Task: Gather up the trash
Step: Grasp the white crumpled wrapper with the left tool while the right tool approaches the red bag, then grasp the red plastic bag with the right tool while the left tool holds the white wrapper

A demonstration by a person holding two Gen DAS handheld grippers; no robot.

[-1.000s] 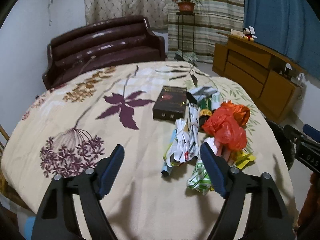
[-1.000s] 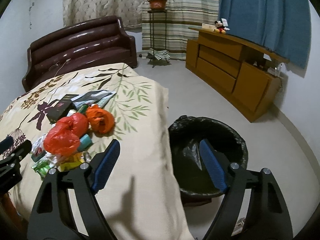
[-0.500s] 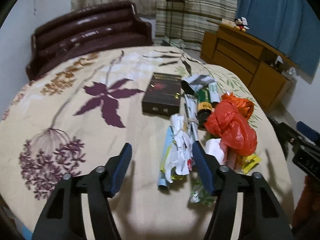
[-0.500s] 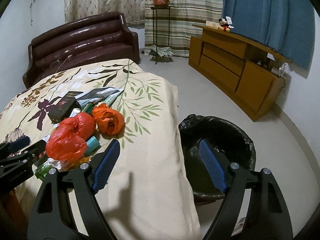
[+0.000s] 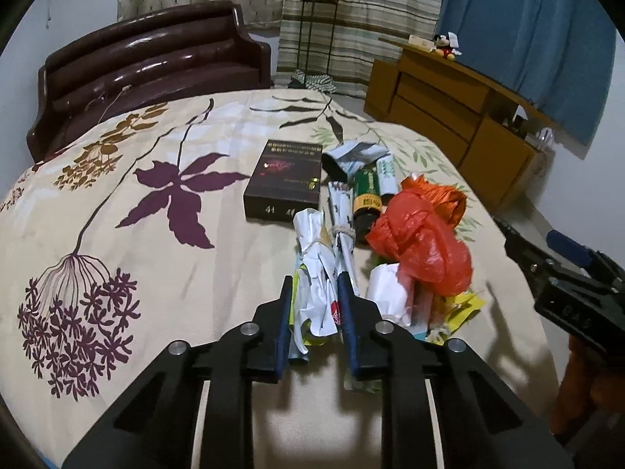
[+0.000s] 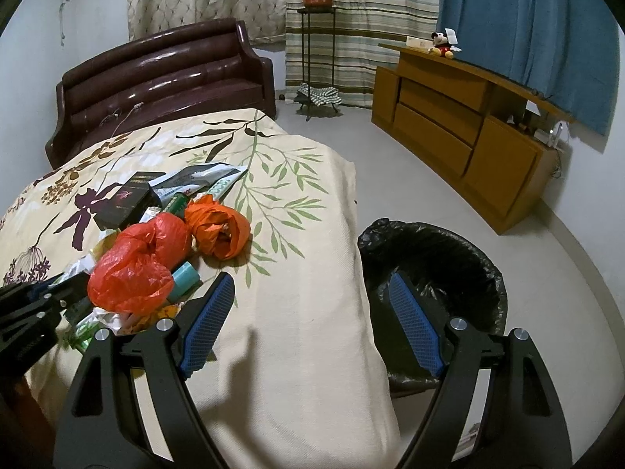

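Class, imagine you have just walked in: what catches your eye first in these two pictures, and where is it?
The red bag glares from the trash heap on the flowered bedspread, with an orange bag right behind it. In front, the left hand-held gripper is closing on crumpled paper. A black-lined bin waits on the floor beside the bed.

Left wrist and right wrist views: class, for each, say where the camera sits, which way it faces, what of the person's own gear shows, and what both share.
Left wrist view: sits on the left tool, looking down over the bedspread; its jaws are closing on crumpled white paper; the right tool shows at the right edge.
Right wrist view: sits on the right tool, jaws open and empty, facing the bed edge and black-lined bin; the left tool shows at the left edge.
Shared: red plastic bag, dark box, wooden dresser.
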